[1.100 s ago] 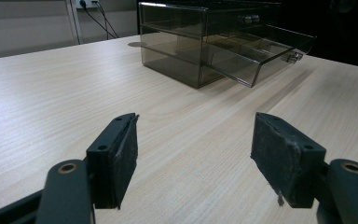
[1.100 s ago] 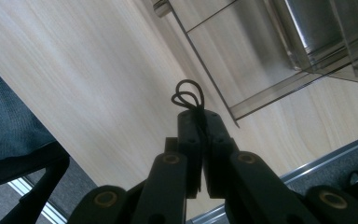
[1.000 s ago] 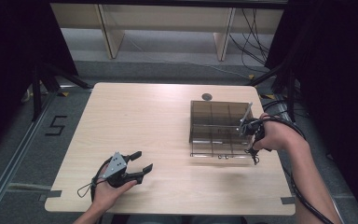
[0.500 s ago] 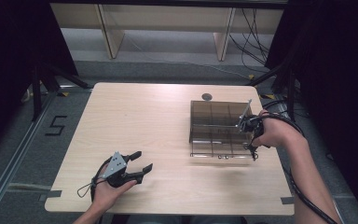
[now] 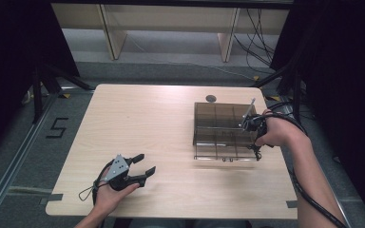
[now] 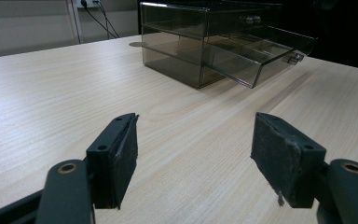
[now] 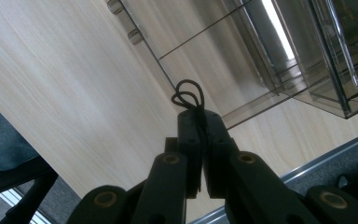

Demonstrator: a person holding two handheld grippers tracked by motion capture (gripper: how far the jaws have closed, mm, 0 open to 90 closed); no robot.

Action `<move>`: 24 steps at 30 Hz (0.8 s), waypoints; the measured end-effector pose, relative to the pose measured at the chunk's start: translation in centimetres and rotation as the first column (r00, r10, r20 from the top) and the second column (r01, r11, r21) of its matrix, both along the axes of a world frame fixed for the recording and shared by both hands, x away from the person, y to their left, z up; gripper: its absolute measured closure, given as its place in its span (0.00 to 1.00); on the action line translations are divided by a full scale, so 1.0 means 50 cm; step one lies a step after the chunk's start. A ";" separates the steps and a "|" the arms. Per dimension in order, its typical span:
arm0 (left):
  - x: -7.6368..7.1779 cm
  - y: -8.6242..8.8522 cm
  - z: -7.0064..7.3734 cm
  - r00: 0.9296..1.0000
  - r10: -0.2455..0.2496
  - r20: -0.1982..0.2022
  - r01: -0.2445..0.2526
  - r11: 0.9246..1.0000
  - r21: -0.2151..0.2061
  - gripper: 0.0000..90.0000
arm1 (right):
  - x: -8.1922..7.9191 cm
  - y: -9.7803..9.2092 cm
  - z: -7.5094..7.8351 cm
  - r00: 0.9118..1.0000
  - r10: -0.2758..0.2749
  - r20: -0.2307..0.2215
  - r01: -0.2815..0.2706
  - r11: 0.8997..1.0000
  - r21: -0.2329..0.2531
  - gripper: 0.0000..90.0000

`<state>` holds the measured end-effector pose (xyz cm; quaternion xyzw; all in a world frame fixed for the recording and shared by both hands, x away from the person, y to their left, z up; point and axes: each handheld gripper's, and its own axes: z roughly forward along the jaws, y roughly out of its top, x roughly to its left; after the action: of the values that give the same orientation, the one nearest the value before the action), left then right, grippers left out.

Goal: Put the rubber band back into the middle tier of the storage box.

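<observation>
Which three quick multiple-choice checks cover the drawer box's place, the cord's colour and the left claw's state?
1. The drawer box sits on the table's: A left half; B right half; C near-edge centre.
2. The looped cord in the right claw is: A black; B red; C white.
3. The left claw is: A open, empty; B shut on cord; C shut, empty.
B, it stands right of centre in the high view; A, black loops poke from the shut jaws; A, a wide gap over bare wood.
</observation>
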<state>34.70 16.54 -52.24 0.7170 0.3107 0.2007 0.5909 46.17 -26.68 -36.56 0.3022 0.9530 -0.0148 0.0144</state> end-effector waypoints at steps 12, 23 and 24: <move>0.000 0.000 0.000 1.000 0.000 -0.001 0.000 1.000 0.000 0.35 | 0.008 0.004 -0.004 1.000 -0.022 0.009 0.022 1.000 0.003 0.98; 0.001 0.001 0.000 1.000 -0.001 -0.001 0.001 1.000 0.002 0.35 | 0.025 0.006 -0.005 0.999 0.005 0.032 -0.005 1.000 0.001 0.98; 0.001 0.001 0.000 1.000 -0.001 -0.001 0.001 1.000 0.002 0.35 | 0.026 0.007 -0.004 0.999 0.006 0.034 -0.006 1.000 0.001 0.98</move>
<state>34.75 16.60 -52.24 0.7177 0.3107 0.2004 0.5901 47.45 -26.33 -36.75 0.2997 0.9535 -0.0089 0.0307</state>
